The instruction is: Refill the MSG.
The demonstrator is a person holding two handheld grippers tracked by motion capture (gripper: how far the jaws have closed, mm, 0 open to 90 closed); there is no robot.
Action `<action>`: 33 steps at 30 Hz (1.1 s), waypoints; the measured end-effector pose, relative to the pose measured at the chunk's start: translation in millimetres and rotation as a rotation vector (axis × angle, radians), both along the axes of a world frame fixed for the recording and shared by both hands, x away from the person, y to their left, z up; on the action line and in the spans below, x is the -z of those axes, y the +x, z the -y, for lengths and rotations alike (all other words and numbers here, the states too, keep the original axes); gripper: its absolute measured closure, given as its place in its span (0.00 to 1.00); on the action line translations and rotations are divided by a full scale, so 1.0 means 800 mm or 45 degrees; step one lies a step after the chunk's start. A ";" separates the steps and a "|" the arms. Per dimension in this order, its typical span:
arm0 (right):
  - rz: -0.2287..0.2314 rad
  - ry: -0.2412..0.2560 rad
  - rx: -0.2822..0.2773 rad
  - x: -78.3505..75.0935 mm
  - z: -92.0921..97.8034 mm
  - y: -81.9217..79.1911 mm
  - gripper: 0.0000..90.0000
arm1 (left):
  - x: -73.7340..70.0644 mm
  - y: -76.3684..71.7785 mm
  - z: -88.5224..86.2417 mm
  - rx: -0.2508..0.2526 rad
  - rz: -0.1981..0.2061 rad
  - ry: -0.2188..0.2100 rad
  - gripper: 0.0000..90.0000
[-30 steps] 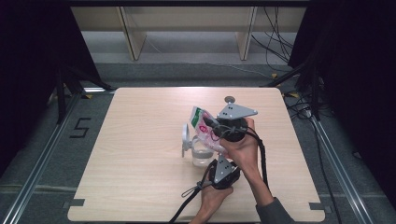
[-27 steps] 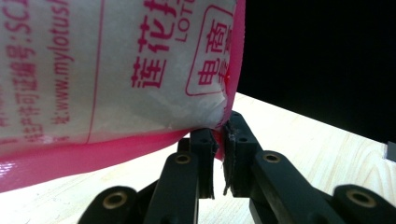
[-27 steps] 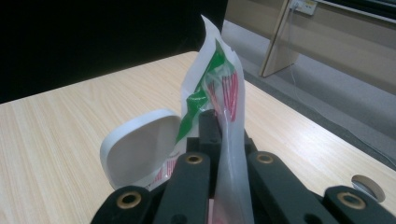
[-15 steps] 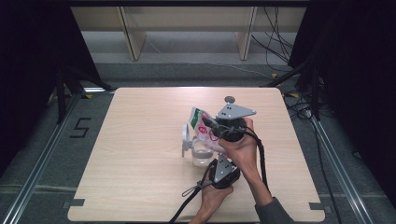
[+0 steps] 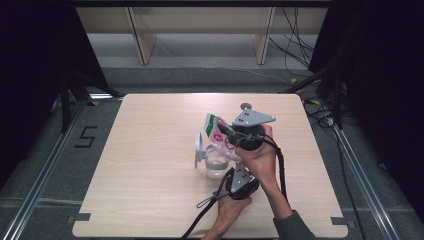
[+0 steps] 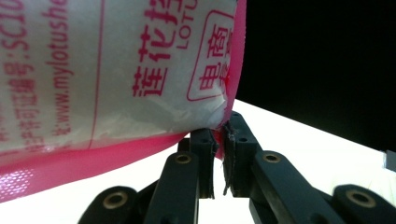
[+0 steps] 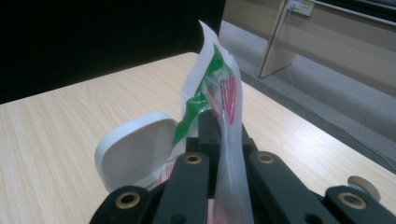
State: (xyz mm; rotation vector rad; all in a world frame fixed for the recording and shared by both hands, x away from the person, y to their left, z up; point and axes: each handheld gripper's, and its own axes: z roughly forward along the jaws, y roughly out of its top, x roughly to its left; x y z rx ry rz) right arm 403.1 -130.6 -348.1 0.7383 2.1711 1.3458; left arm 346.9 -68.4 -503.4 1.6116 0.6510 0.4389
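Observation:
A white plastic pouch (image 5: 215,129) with red and green print hangs tilted above a clear tub (image 5: 216,169), whose white lid (image 5: 199,148) stands flipped open at its left. My right gripper (image 5: 226,132), under its grey plate, is shut on the pouch's upper part (image 7: 223,88), with the film pinched between its jaws (image 7: 219,128). The lid (image 7: 135,149) lies just beyond it. My left gripper (image 5: 233,159) comes up from below. In the left gripper view it (image 6: 219,135) is shut on the pink sealed corner of the pouch (image 6: 116,70).
A small round grey disc (image 5: 245,106) lies on the wooden table (image 5: 150,190) behind the right gripper, and shows again (image 7: 362,186) in the right gripper view. Black cables trail from both grippers toward the front edge. Wooden furniture legs (image 5: 142,42) stand beyond the table.
The right gripper and the pouch have edged slightly left toward the tub. The left gripper, tub and lid stay where they were.

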 end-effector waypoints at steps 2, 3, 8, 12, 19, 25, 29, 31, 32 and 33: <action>-0.013 0.001 -0.005 -0.001 0.002 0.000 0.99 | 0.000 0.000 -0.001 0.001 0.003 0.007 0.92; -0.013 0.002 -0.007 -0.002 0.003 0.000 0.99 | 0.000 0.000 -0.001 0.002 0.005 0.011 0.92; -0.014 0.008 -0.004 -0.001 0.003 0.000 0.99 | 0.000 -0.001 -0.001 0.008 0.001 0.012 0.92; -0.007 0.012 -0.008 -0.001 0.003 0.001 0.99 | 0.000 -0.001 -0.001 0.007 -0.004 0.004 0.92; -0.028 0.019 0.003 -0.001 -0.001 -0.002 0.99 | -0.001 -0.002 -0.002 0.005 -0.003 -0.001 0.92; -0.025 0.013 -0.011 -0.002 0.001 -0.002 0.99 | -0.001 -0.003 -0.003 0.003 0.002 0.006 0.92; -0.023 0.017 -0.007 -0.003 0.000 -0.003 0.99 | -0.001 -0.003 -0.003 0.006 0.003 0.003 0.92; -0.018 0.022 -0.026 -0.002 0.000 -0.001 0.99 | -0.001 -0.003 -0.003 0.005 0.003 0.002 0.92; -0.023 0.020 -0.017 -0.002 0.000 -0.002 0.99 | -0.002 -0.003 -0.003 0.005 0.003 0.002 0.92; -0.026 0.028 -0.009 -0.002 0.000 -0.003 0.99 | -0.002 -0.003 -0.003 0.002 0.000 0.005 0.92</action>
